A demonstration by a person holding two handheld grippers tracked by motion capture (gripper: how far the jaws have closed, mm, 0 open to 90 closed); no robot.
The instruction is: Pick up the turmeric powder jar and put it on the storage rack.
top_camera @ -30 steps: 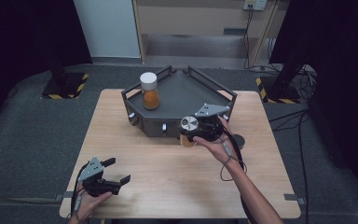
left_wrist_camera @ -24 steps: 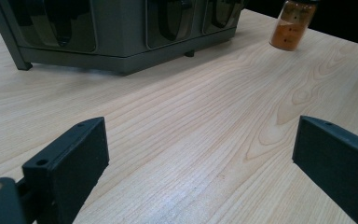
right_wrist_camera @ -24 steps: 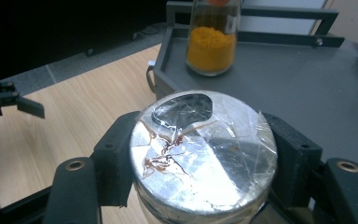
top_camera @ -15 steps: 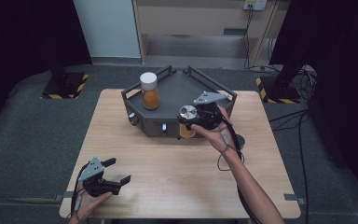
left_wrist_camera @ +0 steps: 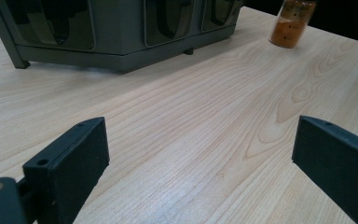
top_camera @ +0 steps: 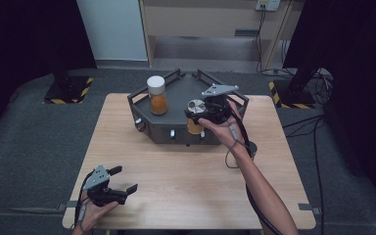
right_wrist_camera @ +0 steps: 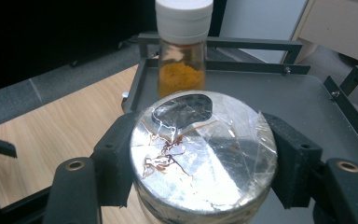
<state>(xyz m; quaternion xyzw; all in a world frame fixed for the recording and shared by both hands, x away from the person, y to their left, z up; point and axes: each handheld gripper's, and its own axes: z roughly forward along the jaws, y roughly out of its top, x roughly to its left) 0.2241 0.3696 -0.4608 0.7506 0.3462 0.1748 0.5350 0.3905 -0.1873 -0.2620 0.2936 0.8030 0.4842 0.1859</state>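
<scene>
i am working over the table [top_camera: 186,166], where the grey tray [top_camera: 176,128] is sitting toward the far side with a white-capped jar [top_camera: 157,95] of orange powder standing upright on its deck. my right claw [top_camera: 199,111] is clenching the foil-topped jar [right_wrist_camera: 200,154] by its upper rim, one jaw on each side, and is holding it in the air at the tray's near edge, close above the deck and well apart from the white-capped jar. i am judging this jar to be glass, stiff and fairly light with only some orange powder in it, but smooth-walled, so it is liable to slip or swing under a rim grip; the wrinkled foil [right_wrist_camera: 186,135] with its tape and torn hole is looking fragile, so i am keeping the jaws on the hard rim below it and not pressing on the top. my left claw [top_camera: 120,180] is resting released near the table's front corner, jaws wide apart over bare wood, grasping nothing.
</scene>
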